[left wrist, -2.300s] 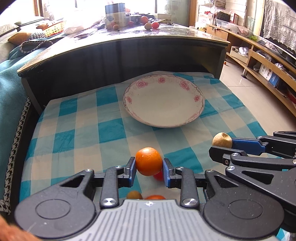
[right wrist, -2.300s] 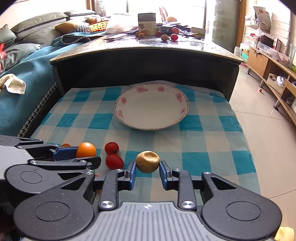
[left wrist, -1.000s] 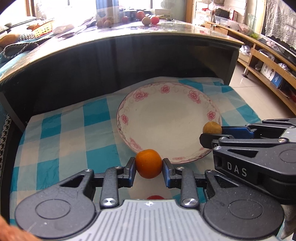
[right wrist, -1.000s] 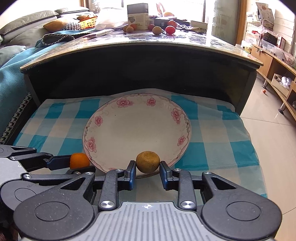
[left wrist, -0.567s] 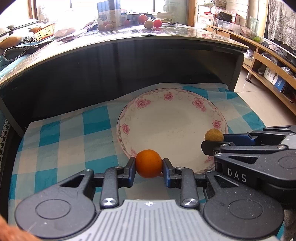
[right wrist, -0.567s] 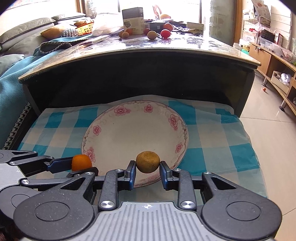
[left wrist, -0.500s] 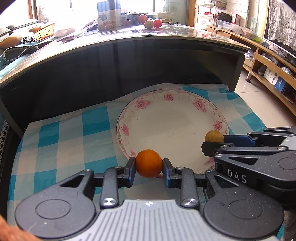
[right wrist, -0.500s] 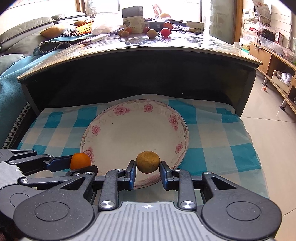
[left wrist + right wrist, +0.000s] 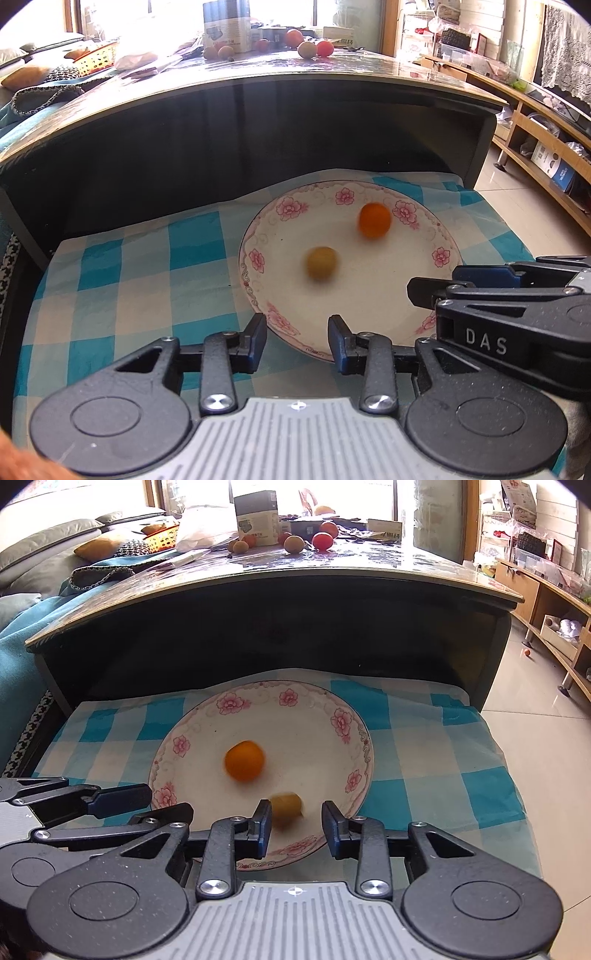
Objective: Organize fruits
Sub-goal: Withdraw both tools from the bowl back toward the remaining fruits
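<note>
Lying loose on the plate [image 9: 258, 229], orange [image 9: 374, 220] and brown fruit [image 9: 321, 263], beyond both opened fingers [image 9: 255, 341].

Home living room: sofa [image 9: 48, 546], coffee table [image 9: 332, 568], low shelving [image 9: 546, 147].

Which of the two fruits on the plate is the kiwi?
Find the flowered plate on the checked cloth. Two blurred round fruits lie on it. The kiwi is the dull yellow-brown one by the right gripper; the orange beside it is bright.
</note>
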Motion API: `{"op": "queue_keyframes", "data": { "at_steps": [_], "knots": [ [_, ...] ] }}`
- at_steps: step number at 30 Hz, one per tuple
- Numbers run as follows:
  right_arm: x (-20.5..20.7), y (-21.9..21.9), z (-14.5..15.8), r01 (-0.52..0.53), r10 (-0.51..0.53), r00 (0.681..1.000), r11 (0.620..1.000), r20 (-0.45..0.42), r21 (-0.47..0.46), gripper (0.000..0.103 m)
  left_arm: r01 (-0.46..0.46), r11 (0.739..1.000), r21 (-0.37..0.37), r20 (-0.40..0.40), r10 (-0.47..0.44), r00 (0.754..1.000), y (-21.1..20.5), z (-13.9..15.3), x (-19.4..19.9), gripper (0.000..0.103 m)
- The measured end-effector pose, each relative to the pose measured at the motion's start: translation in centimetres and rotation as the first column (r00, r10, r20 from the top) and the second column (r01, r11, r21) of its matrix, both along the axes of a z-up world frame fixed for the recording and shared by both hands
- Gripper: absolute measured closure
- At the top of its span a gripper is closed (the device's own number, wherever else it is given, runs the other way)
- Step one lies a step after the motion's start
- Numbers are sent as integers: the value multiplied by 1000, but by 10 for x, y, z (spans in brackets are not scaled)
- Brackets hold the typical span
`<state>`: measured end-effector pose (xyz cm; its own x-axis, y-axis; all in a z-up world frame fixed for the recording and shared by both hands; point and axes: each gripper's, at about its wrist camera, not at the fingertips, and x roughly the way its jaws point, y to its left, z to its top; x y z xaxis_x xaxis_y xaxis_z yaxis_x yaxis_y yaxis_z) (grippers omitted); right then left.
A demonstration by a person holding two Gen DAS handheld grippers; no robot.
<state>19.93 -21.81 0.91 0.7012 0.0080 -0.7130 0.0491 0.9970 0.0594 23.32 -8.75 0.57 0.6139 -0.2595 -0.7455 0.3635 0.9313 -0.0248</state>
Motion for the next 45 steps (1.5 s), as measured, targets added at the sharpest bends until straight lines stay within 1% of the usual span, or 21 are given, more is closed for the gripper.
{"op": "queue_keyframes", "data": {
  "at_steps": [4, 7, 11, 17, 22, 30, 36, 45],
  "knots": [
    [0, -2, 3, 6, -7, 1000, 1000, 11, 14, 68, 3, 1000, -4, 4, -3, 1000, 3, 3, -2, 55],
    [-2, -4, 6, 8, -9, 1000, 1000, 24, 30, 64, 12, 1000, 6, 15, -12, 1000, 4, 4, -6, 54],
    [-4, -2, 11, 2, -3, 999, 999, 40, 32, 64, 9, 1000, 11, 20, -9, 1000, 9, 8, -10, 54],
    [-15, 2, 15, 14, -14, 999, 1000, 40, -5, 64, -6, 1000, 16, 31, 6, 999, 21, 18, -24, 54],
    [-33, 7, 20, 24, -23, 999, 999, 29, -25, 64, -11, 1000, 10, 43, 11, 999, 32, 30, -46, 54],
    [-68, 23, 34, 27, -27, 999, 1000, 44, -6, 64, -10, 1000, 8, 64, 10, 998, 50, 45, -85, 53],
    [-92, 35, 38, 11, -11, 999, 1000, 50, -5, 64, -21, 1000, 2, 61, 21, 998, 63, 47, -105, 53],
    [-117, 45, 33, 0, 0, 999, 1000, 35, -14, 64, -28, 1000, 7, 64, 28, 998, 75, 47, -126, 53]
  ]
}}
